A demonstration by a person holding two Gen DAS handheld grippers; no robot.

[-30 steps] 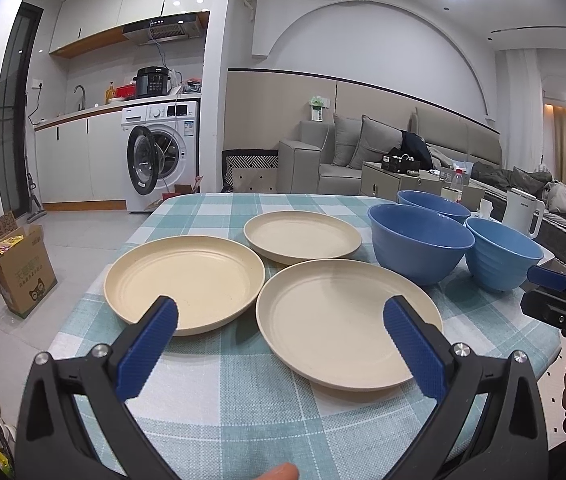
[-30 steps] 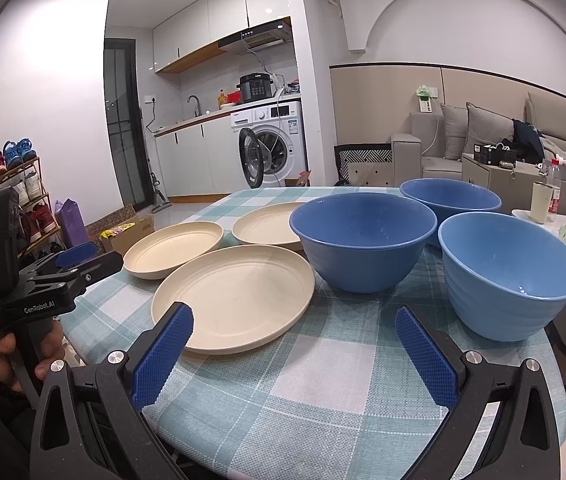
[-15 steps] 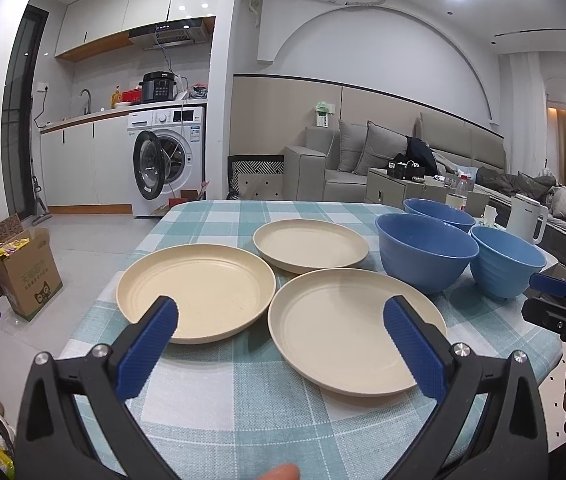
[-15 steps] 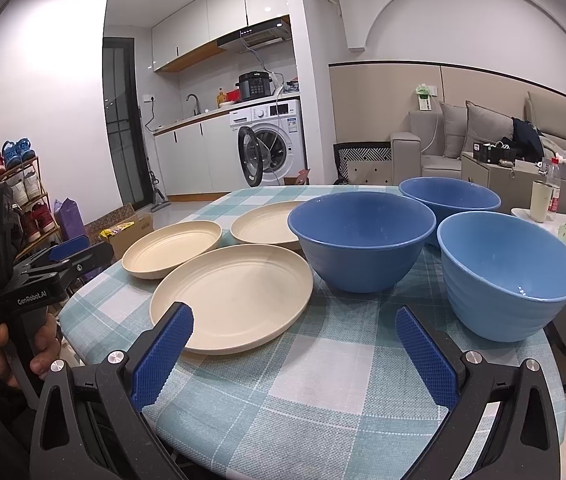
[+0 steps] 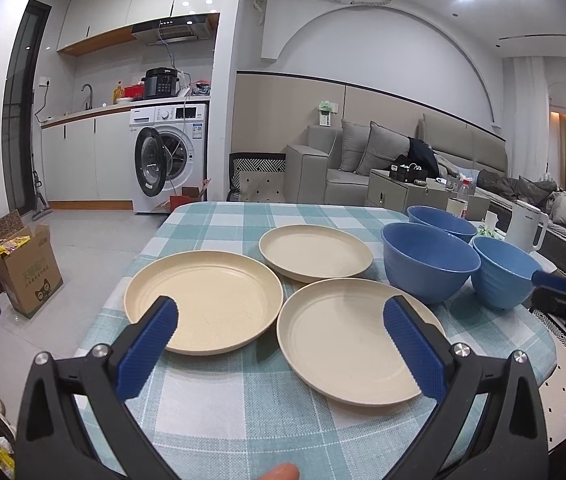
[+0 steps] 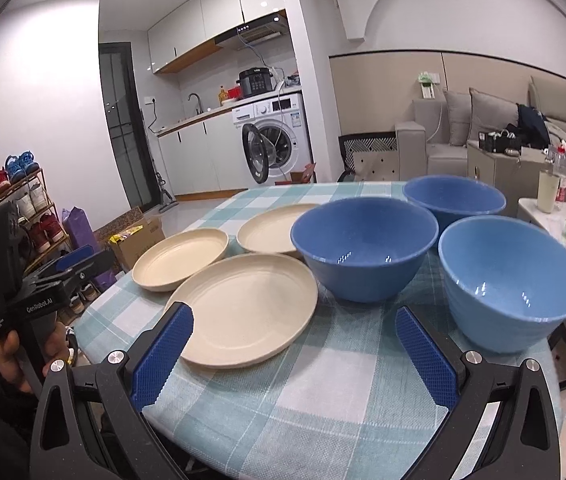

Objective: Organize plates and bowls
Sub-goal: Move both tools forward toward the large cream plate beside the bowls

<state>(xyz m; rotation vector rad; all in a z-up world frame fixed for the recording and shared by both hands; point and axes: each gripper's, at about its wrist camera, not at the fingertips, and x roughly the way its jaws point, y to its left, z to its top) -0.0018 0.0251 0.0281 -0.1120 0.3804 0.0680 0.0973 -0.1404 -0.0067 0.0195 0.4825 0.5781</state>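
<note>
Both sets of jaws stand wide apart and hold nothing: the left gripper (image 5: 281, 344) hangs over the near edge of the counter (image 5: 243, 412), its blue pads framing the nearest plate (image 5: 347, 336), while the right gripper (image 6: 293, 354) hovers at the same edge with bare checked cloth between its pads. Just beyond lie the other two cream plates, the left plate (image 5: 203, 300) beside the nearest one and the far plate (image 5: 315, 252) behind them, all separate and unstacked. To their right stand three blue bowls: the dark bowl (image 6: 363, 244), the pale bowl (image 6: 511, 280) close beside it, and the rear bowl (image 6: 453, 198) behind. Nothing looks sorted yet. The nearest plate sits close to the counter's edge, so a clumsy pinch on its low rim could likely tip or slide it off. The bowls crowd one another, so reaching for one may knock its neighbour.
</note>
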